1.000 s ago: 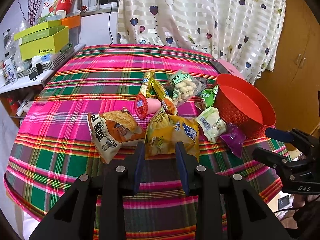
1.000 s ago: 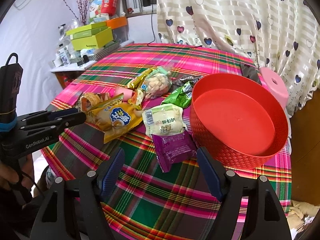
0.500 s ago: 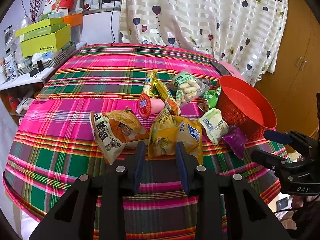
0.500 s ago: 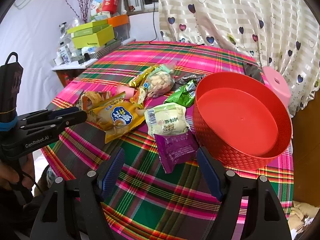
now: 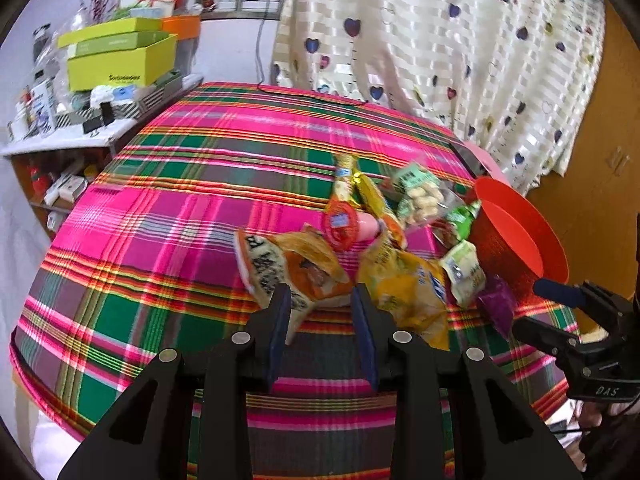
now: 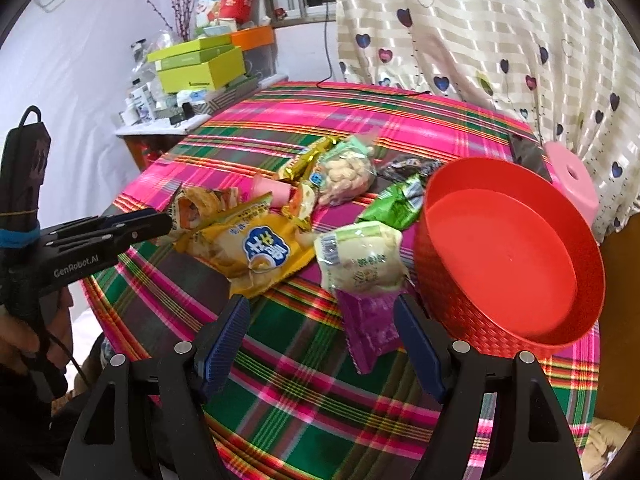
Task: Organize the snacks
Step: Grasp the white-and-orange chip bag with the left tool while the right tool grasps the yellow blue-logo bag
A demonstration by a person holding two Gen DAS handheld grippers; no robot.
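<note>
Two black handheld grippers, left gripper (image 5: 320, 300) and right gripper (image 6: 322, 312) with ribbed blue finger pads, silver screws on angular arms, white lettering on their sides, thin black cable, blue band round one handle

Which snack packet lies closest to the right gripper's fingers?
The purple packet. It lies on the tablecloth between the open fingers of the right gripper, beside the red basket, half under the pale green packet; the other snacks lie farther back.

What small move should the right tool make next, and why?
Probably ease the right tool forward and down over the purple packet. Its jaws stand wide with nothing between the pads, the packet lies just ahead on the cloth beside the empty red basket, and the other snacks lie farther off.
</note>
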